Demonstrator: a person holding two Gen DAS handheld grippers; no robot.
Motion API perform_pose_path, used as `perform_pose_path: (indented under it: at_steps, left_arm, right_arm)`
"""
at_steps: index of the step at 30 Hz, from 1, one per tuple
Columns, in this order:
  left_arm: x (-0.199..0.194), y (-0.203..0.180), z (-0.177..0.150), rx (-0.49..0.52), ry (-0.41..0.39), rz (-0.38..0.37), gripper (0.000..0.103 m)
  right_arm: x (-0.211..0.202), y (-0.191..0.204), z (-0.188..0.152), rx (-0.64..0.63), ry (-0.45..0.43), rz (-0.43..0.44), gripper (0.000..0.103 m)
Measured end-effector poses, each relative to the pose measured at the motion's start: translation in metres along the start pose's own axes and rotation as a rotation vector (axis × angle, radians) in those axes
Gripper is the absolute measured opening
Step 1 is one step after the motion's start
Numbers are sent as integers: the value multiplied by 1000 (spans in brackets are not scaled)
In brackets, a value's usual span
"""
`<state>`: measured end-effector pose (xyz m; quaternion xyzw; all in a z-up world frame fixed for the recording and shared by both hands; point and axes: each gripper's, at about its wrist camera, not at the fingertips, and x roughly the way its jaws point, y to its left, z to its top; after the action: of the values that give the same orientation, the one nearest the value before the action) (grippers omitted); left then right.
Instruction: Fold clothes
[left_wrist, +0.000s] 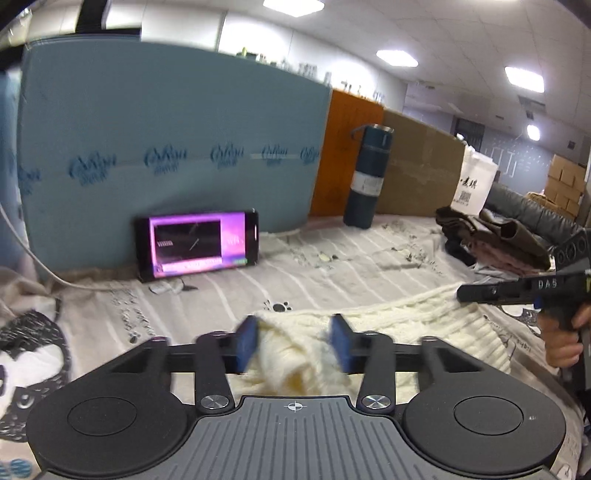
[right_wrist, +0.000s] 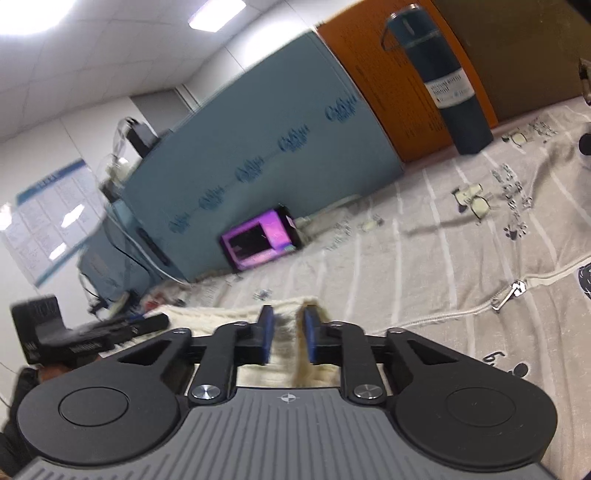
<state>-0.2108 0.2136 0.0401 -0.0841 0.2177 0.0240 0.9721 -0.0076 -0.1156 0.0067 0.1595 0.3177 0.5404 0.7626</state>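
Bedsheet (left_wrist: 332, 266), grey-white with stripes and cartoon prints, covers the whole work surface and lies mostly bare toward the back. Foam board (left_wrist: 166, 147), pale blue, stands upright along the far edge, with an orange panel (left_wrist: 351, 147) and brown cardboard (left_wrist: 421, 166) continuing that wall to the right. Cream knit sweater (left_wrist: 424, 314) lies near the front edge, spread across the sheet. A pile of brown clothes (left_wrist: 491, 240) sits at the far right corner. A dark blue flask (left_wrist: 369, 177) stands upright against the orange panel. A phone (left_wrist: 197, 245) with a lit screen leans on the foam board. The left gripper (left_wrist: 293, 345) has its pads apart with sweater fabric bunched between them, not clenched. The right gripper (right_wrist: 288, 336) has a narrow gap between its pads, with a raised fold of the sweater (right_wrist: 229, 314) in it; whether it pinches the knit cannot be told.
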Motion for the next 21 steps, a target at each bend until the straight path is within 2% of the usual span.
perform_pose_path:
  at_steps: [5,8,12,16,21]
  left_arm:
    - [-43,-13,-14,0,-136,-40,29]
    - [-72,-22,-29,16,-218,-103,29]
    - [-107,-28,-49,19,-291,-182,29]
    - [-131,-36,-71,46,-307,-289,30]
    - [-151,-41,-96,4,-255,-391,31]
  right_arm:
    - [-23,18,-9,-17,-30,74,8]
    - [-41,31,-19,-28,-43,126,8]
    - [-67,48,-38,-69,-56,153,8]
    - [-93,55,-64,-111,-48,184,8]
    - [-118,56,-93,-174,-2,163,11]
